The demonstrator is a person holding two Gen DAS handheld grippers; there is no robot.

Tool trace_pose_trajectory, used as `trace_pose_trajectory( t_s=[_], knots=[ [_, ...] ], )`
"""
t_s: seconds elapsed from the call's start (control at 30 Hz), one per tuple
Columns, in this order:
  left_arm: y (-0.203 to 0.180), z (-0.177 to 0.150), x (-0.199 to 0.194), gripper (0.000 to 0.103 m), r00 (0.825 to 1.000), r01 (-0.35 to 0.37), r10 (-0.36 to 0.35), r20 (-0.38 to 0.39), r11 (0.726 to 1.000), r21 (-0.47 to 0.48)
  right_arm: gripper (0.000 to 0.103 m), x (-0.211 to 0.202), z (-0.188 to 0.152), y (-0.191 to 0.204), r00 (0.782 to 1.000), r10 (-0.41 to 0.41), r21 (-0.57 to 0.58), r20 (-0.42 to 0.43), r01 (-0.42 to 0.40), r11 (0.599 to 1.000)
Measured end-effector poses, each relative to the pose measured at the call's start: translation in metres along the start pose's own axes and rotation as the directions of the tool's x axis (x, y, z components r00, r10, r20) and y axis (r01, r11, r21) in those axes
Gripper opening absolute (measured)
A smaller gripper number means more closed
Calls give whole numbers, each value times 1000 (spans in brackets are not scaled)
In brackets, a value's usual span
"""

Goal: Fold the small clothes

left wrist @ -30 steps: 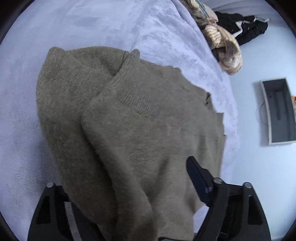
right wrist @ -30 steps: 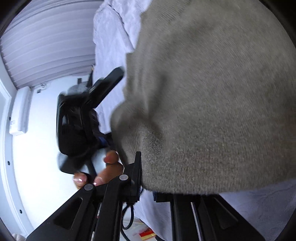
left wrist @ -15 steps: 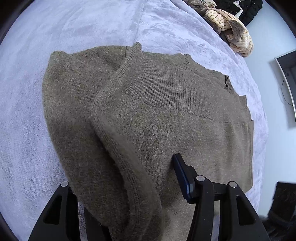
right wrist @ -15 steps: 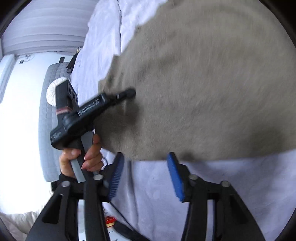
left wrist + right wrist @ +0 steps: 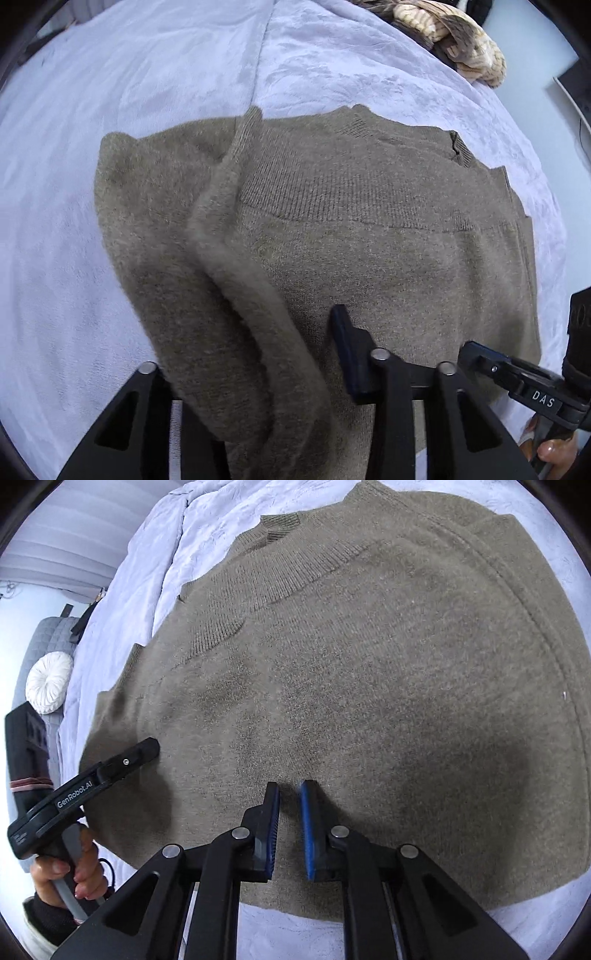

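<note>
An olive-brown knit sweater [image 5: 388, 236] lies folded on the pale lavender bedspread [image 5: 147, 66]; it also fills the right wrist view [image 5: 369, 672]. My left gripper [image 5: 258, 350] is open, with a thick fold of the sweater lying between its fingers and hiding the left one. It shows from the side in the right wrist view [image 5: 144, 751], resting on the sweater's left edge. My right gripper [image 5: 289, 797] hovers over the sweater's near edge, jaws nearly closed with a narrow gap, holding nothing. Its tip shows in the left wrist view [image 5: 476, 354].
A pile of cream and dark clothes [image 5: 454, 40] lies at the bed's far right. A grey quilted seat with a round white cushion [image 5: 48, 681] stands beyond the bed's left edge. The bedspread [image 5: 155, 554] extends beyond the sweater.
Both grippers lowered the sweater flat onto the bed. My right gripper let go of the cloth, then narrowed its jaws. My left gripper opened; the fold still lies between its fingers.
</note>
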State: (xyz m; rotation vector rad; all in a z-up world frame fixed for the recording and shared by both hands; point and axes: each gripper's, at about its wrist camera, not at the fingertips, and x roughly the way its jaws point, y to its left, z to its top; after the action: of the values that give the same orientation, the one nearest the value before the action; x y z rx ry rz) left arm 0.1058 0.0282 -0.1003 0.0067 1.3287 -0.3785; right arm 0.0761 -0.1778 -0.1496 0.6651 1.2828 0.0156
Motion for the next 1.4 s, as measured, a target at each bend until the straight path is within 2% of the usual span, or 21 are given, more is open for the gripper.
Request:
trace_pose_trajectory(
  t_s=[0.07,0.23,0.3,0.43,0.57,0.7,0.83,0.93,1.07,1.13,1.2,1.27,1.33,1.4],
  knots=[
    [-2,1,-8,27,1000,-11,11,14,1000,11,11,2,0,1,1000,-3,-7,6,3,1000],
    [-2,7,-29,22,999,16,-15,36,999,-35,11,4,-10,3,1000,-4,-50,3,4,999],
    [-14,10,-43,22,998,11,-10,69,1000,-10,11,5,-11,-1,1000,21,-43,-9,-21,999],
    [-64,23,-68,22,990,11,-27,141,994,112,11,-3,-14,-17,994,105,16,-20,-105,994],
    [-128,40,-75,22,984,35,-74,164,973,226,12,-26,-11,-37,988,147,52,37,-149,987],
    [-190,47,-66,22,982,46,-105,159,941,335,18,-52,-9,-71,975,192,132,110,-206,970],
    [-248,45,-42,22,985,67,-127,117,907,416,18,-65,-12,-102,962,223,192,158,-251,949],
    [-270,40,-13,22,993,52,-93,75,903,427,18,-59,-17,-125,954,251,261,163,-287,922],
    [-270,30,11,22,997,48,-67,32,908,417,18,-48,-26,-146,931,317,341,181,-361,868],
    [-273,27,15,30,998,39,-57,30,900,434,18,-47,-27,-149,929,322,345,182,-367,864],
    [-276,23,12,58,996,64,-86,27,890,451,18,-47,-27,-151,929,323,343,179,-367,865],
    [-280,18,-1,65,988,113,-151,45,877,467,18,-48,-24,-153,928,326,346,181,-370,862],
    [-281,14,-17,67,978,144,-201,63,857,495,19,-56,-23,-160,923,336,355,187,-383,853],
    [-273,14,-34,67,968,146,-226,107,858,492,20,-57,-21,-165,913,352,376,204,-405,833]
  ],
)
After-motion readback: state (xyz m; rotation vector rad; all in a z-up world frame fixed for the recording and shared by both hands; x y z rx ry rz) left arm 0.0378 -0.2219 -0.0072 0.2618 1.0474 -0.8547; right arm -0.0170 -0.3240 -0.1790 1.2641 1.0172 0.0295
